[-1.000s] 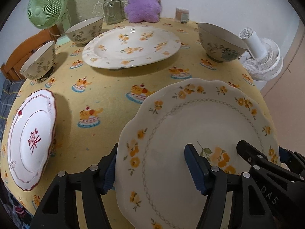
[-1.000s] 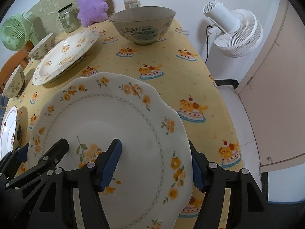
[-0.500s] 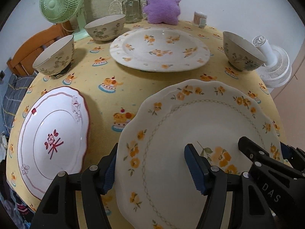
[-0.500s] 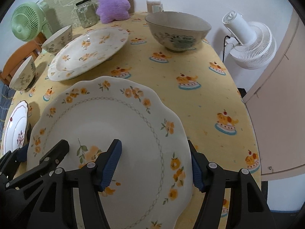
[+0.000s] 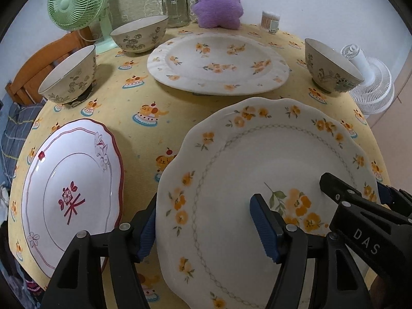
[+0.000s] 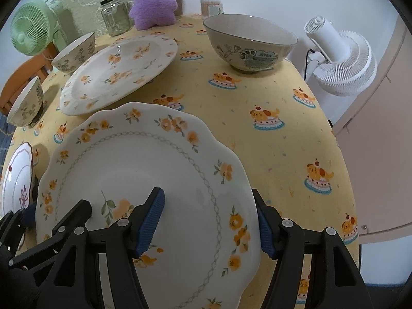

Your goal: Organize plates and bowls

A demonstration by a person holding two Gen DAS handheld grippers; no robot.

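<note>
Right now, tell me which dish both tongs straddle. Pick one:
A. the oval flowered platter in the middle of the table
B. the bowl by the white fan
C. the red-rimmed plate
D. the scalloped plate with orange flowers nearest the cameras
D: the scalloped plate has its left rim between the fingers of the left tongs and its right rim between those of the right tongs.
</note>
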